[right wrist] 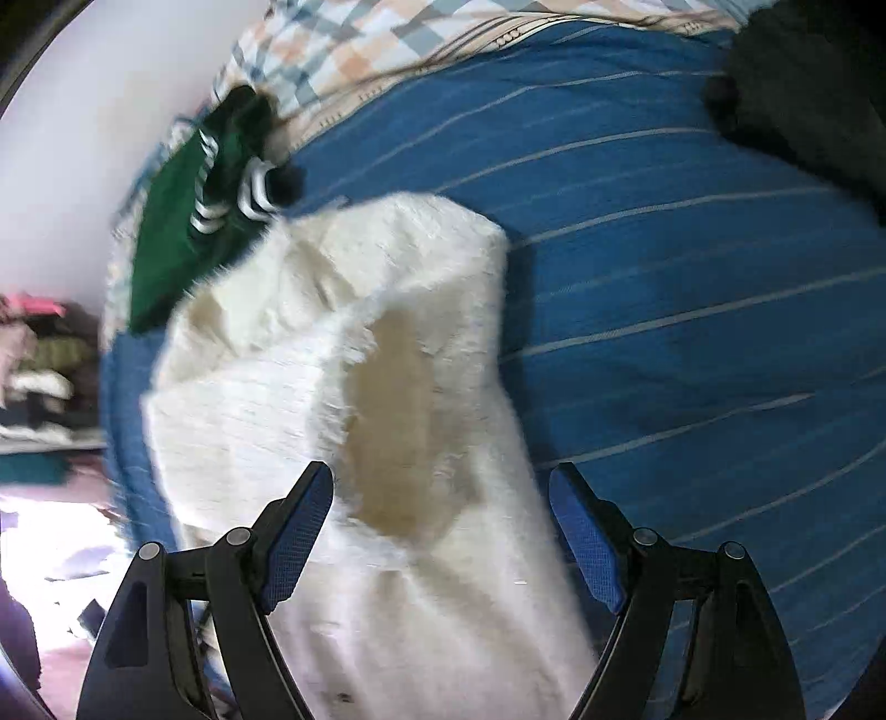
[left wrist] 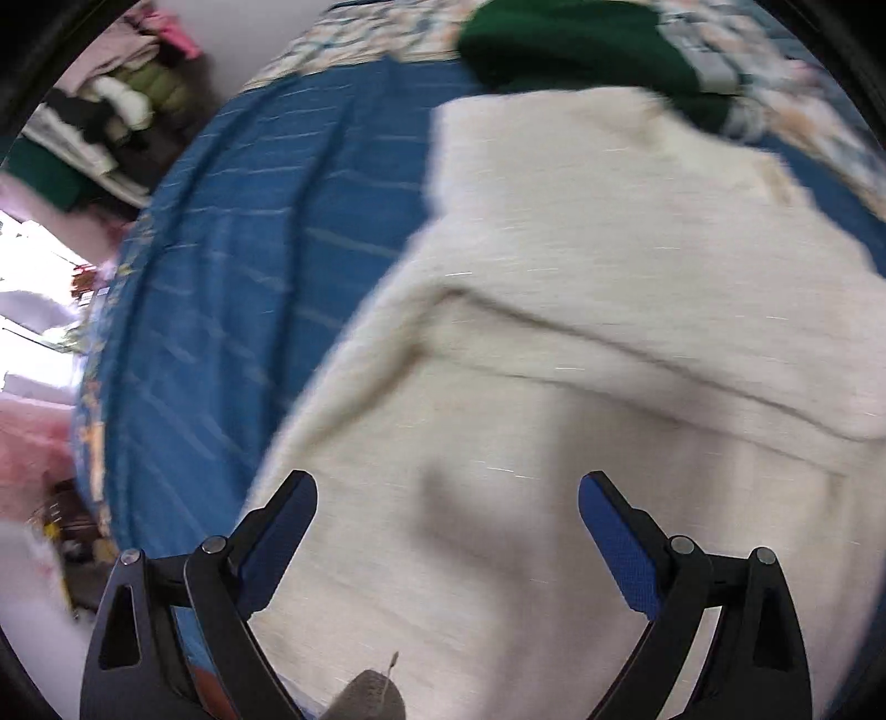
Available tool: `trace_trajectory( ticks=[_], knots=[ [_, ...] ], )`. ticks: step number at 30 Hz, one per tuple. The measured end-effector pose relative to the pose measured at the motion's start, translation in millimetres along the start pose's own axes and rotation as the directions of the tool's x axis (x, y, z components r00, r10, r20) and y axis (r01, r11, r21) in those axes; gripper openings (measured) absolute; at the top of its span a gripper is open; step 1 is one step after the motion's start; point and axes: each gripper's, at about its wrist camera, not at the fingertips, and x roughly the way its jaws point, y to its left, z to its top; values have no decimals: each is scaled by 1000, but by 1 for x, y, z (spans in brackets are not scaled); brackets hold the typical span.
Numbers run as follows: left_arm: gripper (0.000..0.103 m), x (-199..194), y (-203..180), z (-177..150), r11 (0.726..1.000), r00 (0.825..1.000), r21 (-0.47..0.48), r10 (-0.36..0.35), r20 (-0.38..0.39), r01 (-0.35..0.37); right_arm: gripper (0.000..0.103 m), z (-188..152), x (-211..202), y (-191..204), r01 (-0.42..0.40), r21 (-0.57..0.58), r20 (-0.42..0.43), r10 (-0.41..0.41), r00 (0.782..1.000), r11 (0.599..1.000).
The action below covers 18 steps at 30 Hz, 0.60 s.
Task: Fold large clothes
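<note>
A large cream fleece garment [left wrist: 581,343] lies on a blue striped bedspread [left wrist: 232,266]. My left gripper [left wrist: 447,498] is open just above the cream fabric, holding nothing. In the right wrist view the same cream garment [right wrist: 343,343] shows a tan lining patch [right wrist: 398,426] and lies on the blue bedspread [right wrist: 692,310]. My right gripper [right wrist: 441,487] is open over the garment near its right edge, holding nothing. Both views are motion-blurred.
A dark green garment [left wrist: 576,44] with white stripes [right wrist: 183,221] lies at the far end beside the cream one. A black garment [right wrist: 803,88] sits at the bed's far right. A checked pillow [right wrist: 354,50] lies beyond. A clothes pile [left wrist: 111,122] stands left.
</note>
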Motion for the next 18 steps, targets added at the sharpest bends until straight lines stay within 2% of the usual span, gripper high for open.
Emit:
trace_trajectory(
  ticks=[1, 2, 5, 7, 8, 9, 10, 12, 15, 18],
  knots=[
    [97, 8, 6, 3, 999, 999, -4, 34, 6, -34, 82, -3, 5, 2, 68, -41, -10, -68, 998, 997],
    [97, 14, 9, 6, 999, 999, -5, 52, 10, -52, 82, -7, 10, 3, 98, -71, -18, -100, 995, 993],
    [97, 35, 13, 22, 996, 996, -11, 86, 12, -86, 79, -15, 35, 6, 97, -138, -86, -109, 990, 986],
    [97, 49, 12, 37, 994, 994, -15, 109, 27, -109, 66, -17, 54, 12, 73, -166, -128, -94, 987, 984],
    [97, 53, 11, 42, 993, 992, -12, 118, 33, -118, 52, -16, 62, 16, 56, -180, -138, -82, 987, 982],
    [97, 60, 8, 49, 991, 990, -4, 137, 44, -137, 29, -14, 71, 20, 62, -200, -135, -91, 987, 978],
    [97, 67, 6, 53, 989, 988, 9, 147, 46, -148, 22, -12, 77, 22, 94, -221, -125, -124, 984, 971],
    [101, 78, 4, 56, 989, 989, 17, 144, 25, -144, 18, -7, 79, 15, 136, -192, -76, -153, 985, 972],
    [103, 82, 9, 56, 995, 995, -10, 95, 20, -94, 17, 2, 66, -13, 98, -53, -19, -100, 995, 994],
    [103, 77, 13, 50, 998, 999, -37, 50, 14, -50, 17, 1, 79, -34, 47, 59, -56, -43, 998, 997]
  ],
)
